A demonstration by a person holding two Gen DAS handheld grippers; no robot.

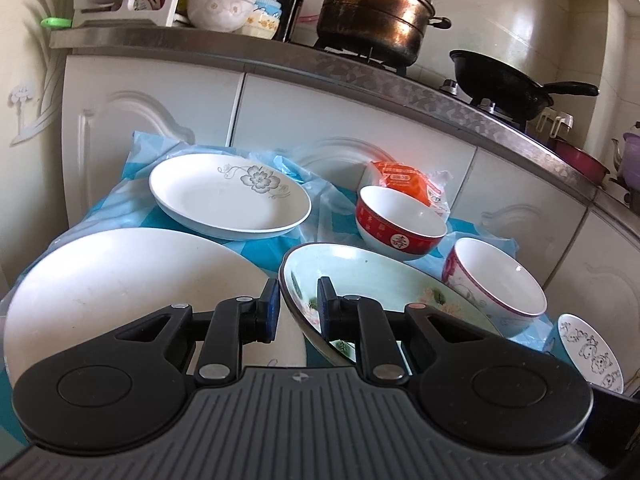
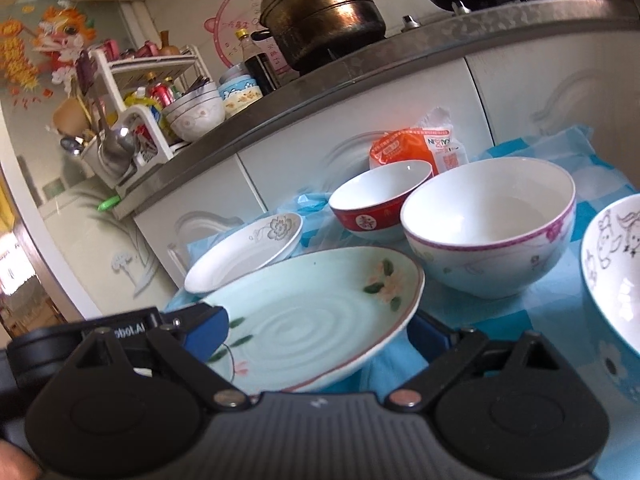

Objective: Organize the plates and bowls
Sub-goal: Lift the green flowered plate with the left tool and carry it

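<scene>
A pale green flowered plate (image 1: 360, 276) (image 2: 304, 320) is tilted above the blue cloth. My left gripper (image 1: 298, 308) is shut on its left rim, one finger on each side. My right gripper (image 2: 316, 332) is open and wide, with the plate lying between its fingers; whether they touch it I cannot tell. A large plain white plate (image 1: 132, 292) lies left. A white plate with a grey flower (image 1: 228, 196) (image 2: 244, 252) lies behind. A red bowl (image 1: 400, 220) (image 2: 380, 204), a white pink-rimmed bowl (image 1: 496, 280) (image 2: 488, 224) and a cartoon-print bowl (image 1: 592, 352) (image 2: 616, 264) stand to the right.
An orange packet (image 1: 396, 176) (image 2: 416, 144) lies behind the red bowl. White cabinet doors (image 1: 320, 120) rise just behind the table. On the counter above stand a steamer pot (image 1: 372, 8), a black wok (image 1: 504, 80), stacked bowls (image 1: 220, 4) and a utensil rack (image 2: 132, 120).
</scene>
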